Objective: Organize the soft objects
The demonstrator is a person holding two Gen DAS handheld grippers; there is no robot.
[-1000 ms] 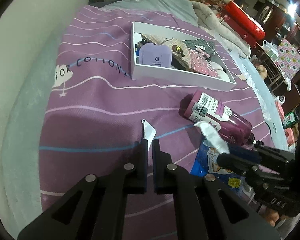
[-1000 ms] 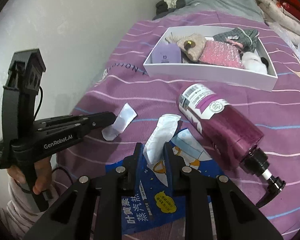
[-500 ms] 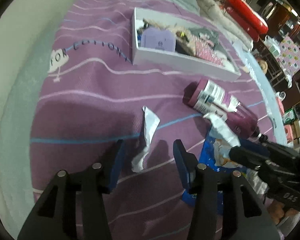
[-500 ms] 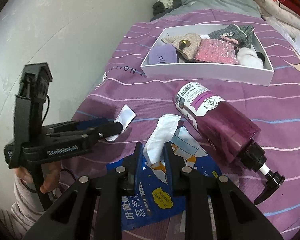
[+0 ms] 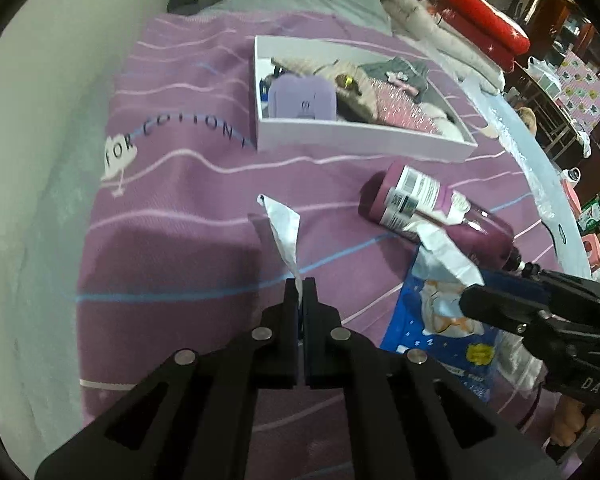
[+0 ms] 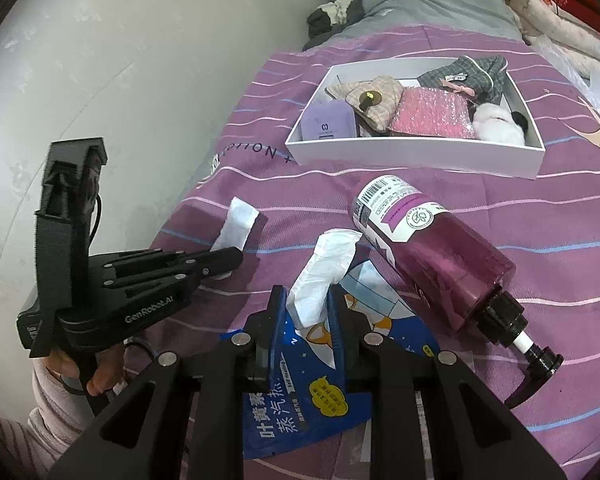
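Soft white folded pads (image 5: 286, 228) remain unsorted: left claw (image 5: 299, 292) pinches one shut, right claw (image 6: 308, 300) grips another (image 6: 324, 268) over the blue packet (image 6: 312, 396). White box (image 6: 412, 156) ahead (already part-filled) awaits both.

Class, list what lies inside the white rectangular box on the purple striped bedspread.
Inside the white rectangular box: lilac pouch, beige checked purse, pink sequinned pouch, grey plaid cloth, white fluffy toy. Whatever lies beneath them is covered.
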